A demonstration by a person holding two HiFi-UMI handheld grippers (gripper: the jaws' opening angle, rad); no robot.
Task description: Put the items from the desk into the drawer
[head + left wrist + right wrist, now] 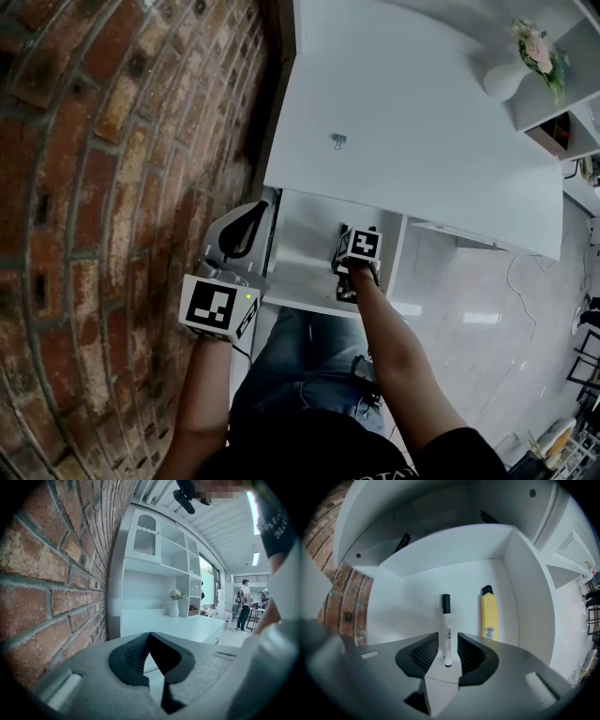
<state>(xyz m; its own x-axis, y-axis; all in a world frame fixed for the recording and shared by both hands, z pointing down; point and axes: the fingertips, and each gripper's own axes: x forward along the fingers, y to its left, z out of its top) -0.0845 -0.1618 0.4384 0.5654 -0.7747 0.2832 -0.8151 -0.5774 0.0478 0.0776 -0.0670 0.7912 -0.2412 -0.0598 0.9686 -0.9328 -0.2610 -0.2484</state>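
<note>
The white drawer stands pulled out under the white desk. On its floor lie a white marker with a black cap and, to its right, a yellow utility knife. My right gripper points steeply down into the drawer with the marker's lower end between its pads; a small gap shows on each side, so the jaws are open. In the head view the right gripper sits over the drawer. My left gripper is shut and empty beside the drawer's left edge. A small binder clip lies on the desk.
A brick wall runs close along the left. A white vase with flowers stands at the desk's far right, beside white shelving. In the left gripper view people stand far off. The person's legs are just below the drawer.
</note>
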